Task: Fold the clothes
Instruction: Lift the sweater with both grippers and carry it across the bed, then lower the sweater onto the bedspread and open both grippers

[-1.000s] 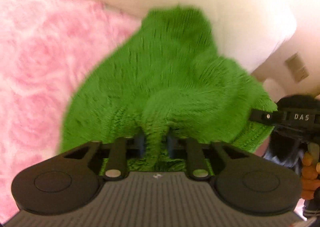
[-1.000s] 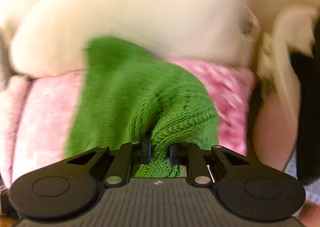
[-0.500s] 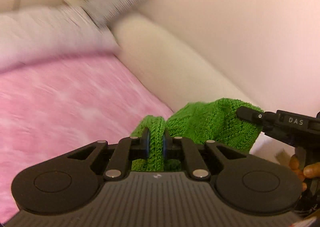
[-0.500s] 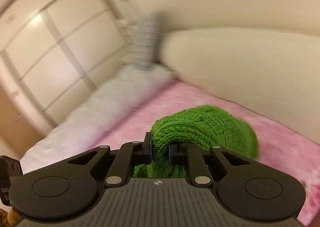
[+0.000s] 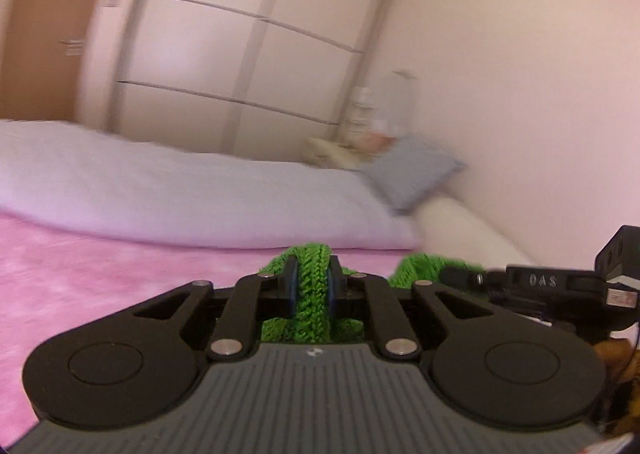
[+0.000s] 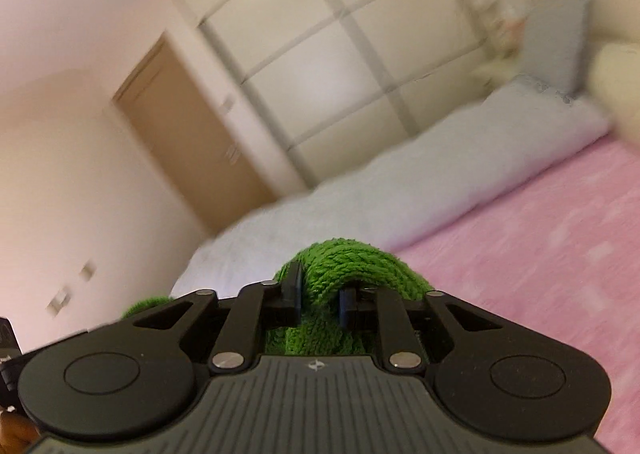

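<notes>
Left gripper (image 5: 311,288) is clamped on a bunched ridge of the green knit garment (image 5: 310,294), jaws nearly together with only the fabric's thickness between them. Right gripper (image 6: 319,296) likewise pinched tight on a thick fold of the same knit (image 6: 344,258), which humps up over its right finger. In the left wrist view, the right gripper's body (image 5: 552,290) shows off to my right, with more green knit bunched just beside its tip. Rest of the garment drops below both grippers (out of view, can't tell how it hangs). Ahead and below both: pink fuzzy blanket (image 5: 100,266). Beyond that, a white duvet (image 5: 160,189), grey pillow (image 5: 412,173) against the wall, wardrobe doors (image 5: 248,53) at the back. Both views are motion-blurred.
</notes>
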Tool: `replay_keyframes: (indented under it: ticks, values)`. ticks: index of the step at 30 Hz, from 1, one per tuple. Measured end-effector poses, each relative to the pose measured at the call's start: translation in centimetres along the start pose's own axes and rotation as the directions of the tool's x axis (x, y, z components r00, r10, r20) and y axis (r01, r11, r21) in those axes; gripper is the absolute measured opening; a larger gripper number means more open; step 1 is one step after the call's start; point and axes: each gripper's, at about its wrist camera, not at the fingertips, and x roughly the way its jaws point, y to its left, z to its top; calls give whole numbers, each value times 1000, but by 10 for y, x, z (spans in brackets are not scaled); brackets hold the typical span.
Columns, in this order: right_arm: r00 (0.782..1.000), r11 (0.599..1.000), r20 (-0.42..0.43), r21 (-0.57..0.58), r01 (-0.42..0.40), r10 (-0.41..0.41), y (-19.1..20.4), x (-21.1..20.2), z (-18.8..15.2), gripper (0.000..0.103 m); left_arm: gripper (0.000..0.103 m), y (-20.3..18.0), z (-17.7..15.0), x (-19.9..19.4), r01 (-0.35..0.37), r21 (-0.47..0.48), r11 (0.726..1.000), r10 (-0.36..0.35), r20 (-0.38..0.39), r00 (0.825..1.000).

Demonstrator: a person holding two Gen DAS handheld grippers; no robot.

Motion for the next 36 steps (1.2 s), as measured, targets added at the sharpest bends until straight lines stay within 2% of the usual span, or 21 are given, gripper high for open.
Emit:
replay_keyframes:
  ticks: [1,2,3,5,7,10,11,13,18,20,24,32,36]
  values:
    - [997,1000,-71,-9,0,0,18,17,-7,48,19,10,-9,-7,-23,-14,1000,23,-31,999]
    - [990,1000,-141,-15,17,-19,34,33,-17,67,19,20,-17,-13,-47,-27,999,45,-61,997]
    - [976,998,-208,-18,59,-62,44,48,-30,69,19,30,-26,-20,-71,-39,997,67,-93,993]
    - [935,990,-325,-41,134,-140,63,72,-55,69,20,50,-44,-33,-120,-62,991,110,-155,982]
    - [899,979,-387,-96,180,-204,71,78,-82,73,21,70,-61,-46,-170,-81,982,149,-218,964]
    - [837,956,-463,-177,235,-292,84,82,-121,73,23,100,-87,-66,-246,-103,964,204,-312,928]
    - [829,953,-472,-189,239,-301,87,76,-130,73,25,110,-96,-72,-272,-109,956,220,-343,913]
    - [819,950,-483,-204,238,-309,91,67,-142,74,26,129,-114,-85,-320,-117,940,250,-402,881]
    - [798,943,-507,-239,233,-326,103,51,-169,74,32,124,-162,-113,-344,-126,930,249,-471,846]
    - [792,941,-514,-253,226,-328,105,44,-178,74,32,114,-170,-116,-355,-106,929,261,-492,831]
    - [783,939,-528,-273,211,-329,102,38,-196,77,42,90,-178,-119,-369,-65,927,290,-501,816]
    - [771,939,-549,-287,190,-323,98,-8,-230,80,45,37,-197,-152,-387,-4,922,335,-493,803]
    - [767,939,-556,-293,181,-321,95,-32,-246,81,51,17,-206,-170,-399,13,917,355,-487,798]
